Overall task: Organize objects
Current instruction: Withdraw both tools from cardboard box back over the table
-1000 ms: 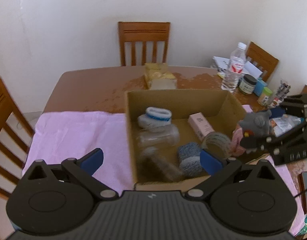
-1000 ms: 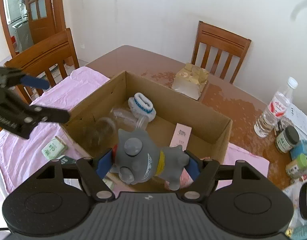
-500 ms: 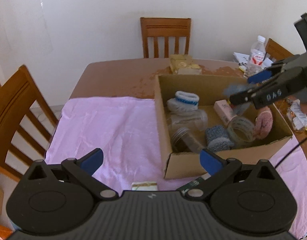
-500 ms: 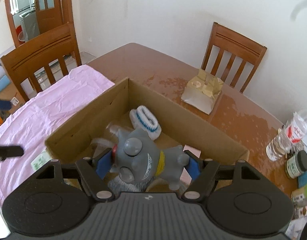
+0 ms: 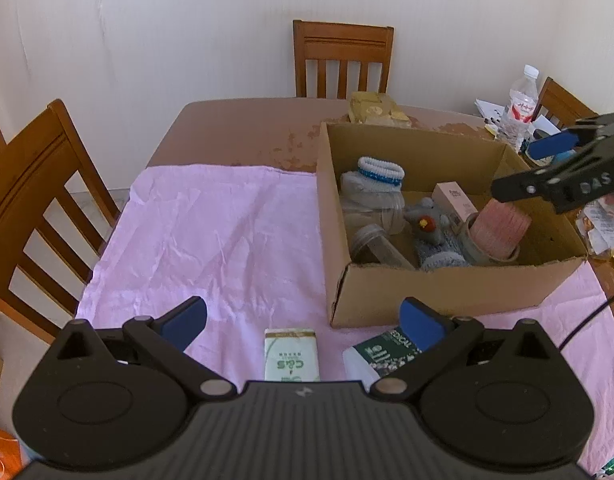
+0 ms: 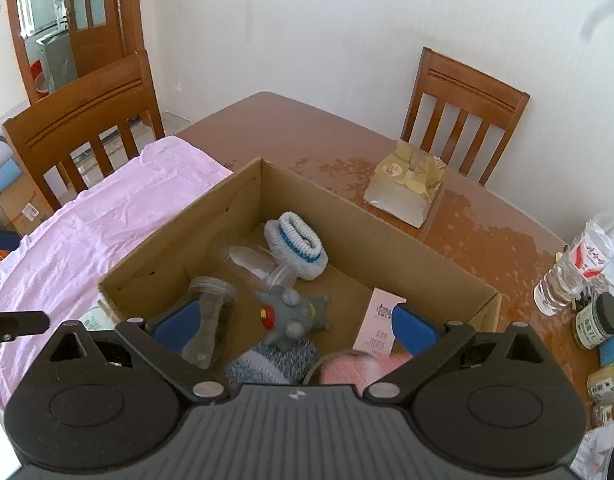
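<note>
Both jaws of right hand-held gripper (image 6: 293, 322) were opening, empty, above grey toy (image 6: 293, 314) in cardboard box (image 6: 427, 248); left hand-held gripper (image 5: 303, 320) wide, empty.

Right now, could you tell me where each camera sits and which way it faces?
Left wrist: rides the left gripper, looking down across the pink cloth at the cardboard box; the right gripper shows too.
Right wrist: rides the right gripper, jaws opening, looking into the box.
Shared: box, grey toy.

Grey toy (image 6: 291, 314) inside cardboard box (image 6: 407, 236)
</note>
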Action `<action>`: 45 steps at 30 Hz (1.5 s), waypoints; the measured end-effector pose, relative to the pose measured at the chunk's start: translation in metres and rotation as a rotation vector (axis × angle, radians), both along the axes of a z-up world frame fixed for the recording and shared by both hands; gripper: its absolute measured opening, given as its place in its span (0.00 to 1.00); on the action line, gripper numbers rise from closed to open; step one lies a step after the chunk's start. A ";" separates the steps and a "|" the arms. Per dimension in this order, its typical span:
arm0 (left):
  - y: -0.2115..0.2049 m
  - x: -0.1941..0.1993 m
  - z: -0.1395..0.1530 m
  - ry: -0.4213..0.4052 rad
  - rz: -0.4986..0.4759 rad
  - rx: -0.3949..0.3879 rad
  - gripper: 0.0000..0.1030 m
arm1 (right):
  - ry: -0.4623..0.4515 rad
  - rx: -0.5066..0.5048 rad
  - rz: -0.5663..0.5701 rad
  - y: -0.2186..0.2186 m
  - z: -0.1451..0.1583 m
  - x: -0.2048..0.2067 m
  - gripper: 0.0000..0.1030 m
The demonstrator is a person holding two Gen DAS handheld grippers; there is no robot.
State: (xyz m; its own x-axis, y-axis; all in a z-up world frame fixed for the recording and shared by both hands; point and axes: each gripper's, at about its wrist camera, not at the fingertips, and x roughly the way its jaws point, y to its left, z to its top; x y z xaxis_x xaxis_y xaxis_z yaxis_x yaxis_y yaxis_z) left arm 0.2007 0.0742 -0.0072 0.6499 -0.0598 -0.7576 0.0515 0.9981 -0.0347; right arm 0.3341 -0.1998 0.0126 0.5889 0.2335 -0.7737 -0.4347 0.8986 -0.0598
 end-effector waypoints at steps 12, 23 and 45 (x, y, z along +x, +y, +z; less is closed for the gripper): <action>0.008 -0.015 -0.024 0.039 0.013 -0.039 0.99 | -0.009 0.041 -0.030 0.001 -0.007 -0.059 1.00; 0.033 -0.025 -0.048 0.078 -0.135 0.022 0.99 | 0.039 0.093 -0.232 0.022 -0.029 -0.114 1.00; 0.076 -0.040 -0.079 0.141 -0.201 -0.008 0.99 | 0.057 0.199 -0.289 0.094 -0.046 -0.176 1.00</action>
State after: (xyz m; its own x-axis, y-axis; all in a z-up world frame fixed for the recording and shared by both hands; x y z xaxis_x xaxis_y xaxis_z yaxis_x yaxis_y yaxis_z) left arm 0.1611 0.1506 -0.0857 0.5122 -0.1832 -0.8391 0.2427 0.9680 -0.0633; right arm 0.1579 -0.1062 -0.0335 0.6099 0.2133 -0.7632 -0.1587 0.9765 0.1460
